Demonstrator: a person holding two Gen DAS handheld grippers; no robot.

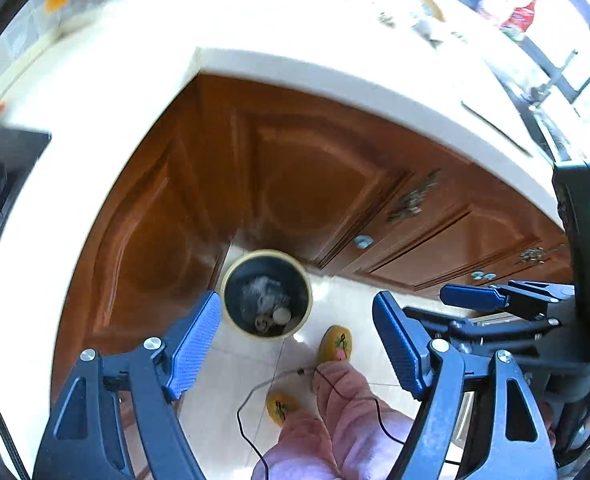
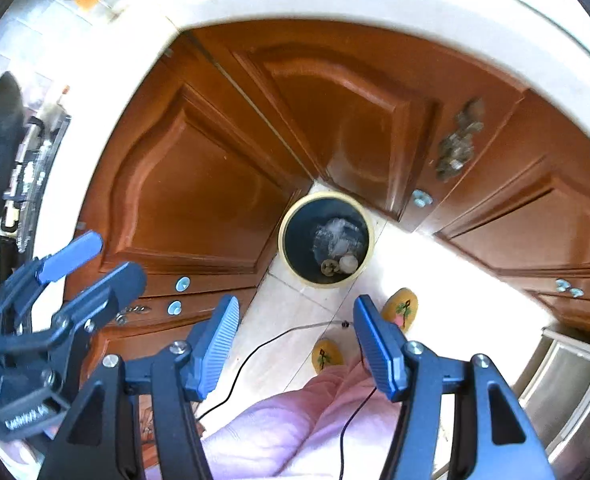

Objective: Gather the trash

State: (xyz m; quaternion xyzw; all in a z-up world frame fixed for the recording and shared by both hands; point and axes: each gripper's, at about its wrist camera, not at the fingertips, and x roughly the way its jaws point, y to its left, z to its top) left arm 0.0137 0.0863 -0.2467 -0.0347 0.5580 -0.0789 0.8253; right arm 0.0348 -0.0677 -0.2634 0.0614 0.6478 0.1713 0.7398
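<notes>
Looking along the left gripper (image 1: 295, 344), its jaws stand apart with nothing between them, the bin (image 1: 266, 294) sits on the floor below against the cabinets (image 1: 295, 168), already holding crumpled scraps, and more litter (image 1: 425, 20) lies up on the counter (image 1: 295, 60). Looking along the right gripper (image 2: 295, 340), its jaws are apart and empty too, above the same bin (image 2: 326, 240). My worry is the thin black cable (image 2: 255, 356) trailing over the floor by the yellow slippers (image 2: 401, 308); a step could snag it, or kick the bin over.
</notes>
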